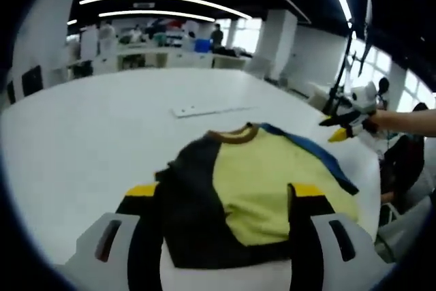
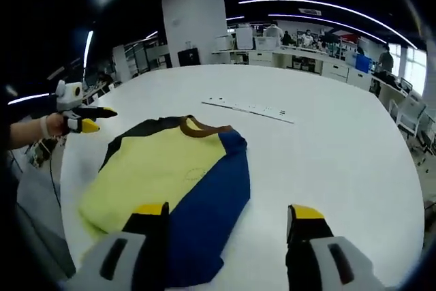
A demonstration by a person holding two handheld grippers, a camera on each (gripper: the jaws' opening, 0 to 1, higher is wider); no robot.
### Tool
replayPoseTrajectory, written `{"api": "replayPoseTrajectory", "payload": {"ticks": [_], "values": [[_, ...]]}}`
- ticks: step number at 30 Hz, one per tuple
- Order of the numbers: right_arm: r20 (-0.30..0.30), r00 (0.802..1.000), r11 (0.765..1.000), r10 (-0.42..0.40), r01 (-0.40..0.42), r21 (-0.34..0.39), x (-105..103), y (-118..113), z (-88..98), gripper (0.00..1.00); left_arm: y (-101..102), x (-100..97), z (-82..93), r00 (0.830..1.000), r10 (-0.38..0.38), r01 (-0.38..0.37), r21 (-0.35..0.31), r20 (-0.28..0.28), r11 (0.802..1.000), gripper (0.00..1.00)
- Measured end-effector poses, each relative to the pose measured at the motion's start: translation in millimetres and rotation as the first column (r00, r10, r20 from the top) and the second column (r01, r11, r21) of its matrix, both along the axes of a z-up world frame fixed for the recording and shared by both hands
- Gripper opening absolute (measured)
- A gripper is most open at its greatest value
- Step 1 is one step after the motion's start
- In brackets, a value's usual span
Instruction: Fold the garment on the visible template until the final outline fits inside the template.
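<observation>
A garment (image 1: pixel 262 182) with a yellow body, a brown collar, a black sleeve and a blue sleeve lies flat on the white table (image 1: pixel 102 120). In the left gripper view the black sleeve (image 1: pixel 191 195) covers its left part. My left gripper (image 1: pixel 225 192) stands open, its yellow-tipped jaws on either side of the near hem. My right gripper (image 1: pixel 346 127) hangs past the garment's right side, held by a hand. In the right gripper view the blue sleeve (image 2: pixel 211 202) lies nearest. My right gripper (image 2: pixel 229 210) is open beside that garment (image 2: pixel 157 172). My left gripper (image 2: pixel 85 119) hovers off the garment's left edge.
A thin white strip (image 1: pixel 211 109) with marks lies on the table beyond the collar, also seen as a white strip (image 2: pixel 248 108). The table's edge runs close behind the garment's sides. Desks, chairs, a pillar (image 2: pixel 194 22) and people stand far back.
</observation>
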State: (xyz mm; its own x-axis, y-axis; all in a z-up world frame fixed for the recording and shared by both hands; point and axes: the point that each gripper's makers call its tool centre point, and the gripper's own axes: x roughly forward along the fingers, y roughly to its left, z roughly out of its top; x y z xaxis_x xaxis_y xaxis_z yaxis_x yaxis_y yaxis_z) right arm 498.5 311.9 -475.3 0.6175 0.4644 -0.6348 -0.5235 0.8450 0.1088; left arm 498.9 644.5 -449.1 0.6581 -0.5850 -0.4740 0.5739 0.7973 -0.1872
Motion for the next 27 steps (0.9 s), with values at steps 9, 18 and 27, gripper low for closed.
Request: {"api": "replayPoseTrajectory", "payload": {"ticks": [9,18,27], "values": [[-0.002,0.998,0.998,-0.062,0.062,0.029,-43.3,-10.1,-0.7,0.68,9.9,-38.2,-4.3,1.000,-0.003,0.003,-0.009,-0.014,1.000,0.70],[-0.017,0.995,0.994,-0.101,0.101,0.049,-84.0,-13.5,-8.6,0.67,18.5,-62.2,-3.2,1.000,0.003,-0.003,-0.023,-0.024,1.000,0.70],[0.002,0.999,0.999,-0.048,0.048,0.002,-107.2,-2.1,-8.4,0.66,20.1,-74.8,1.5,1.000,0.004,-0.005,-0.042,-0.024,0.999,0.69]]}}
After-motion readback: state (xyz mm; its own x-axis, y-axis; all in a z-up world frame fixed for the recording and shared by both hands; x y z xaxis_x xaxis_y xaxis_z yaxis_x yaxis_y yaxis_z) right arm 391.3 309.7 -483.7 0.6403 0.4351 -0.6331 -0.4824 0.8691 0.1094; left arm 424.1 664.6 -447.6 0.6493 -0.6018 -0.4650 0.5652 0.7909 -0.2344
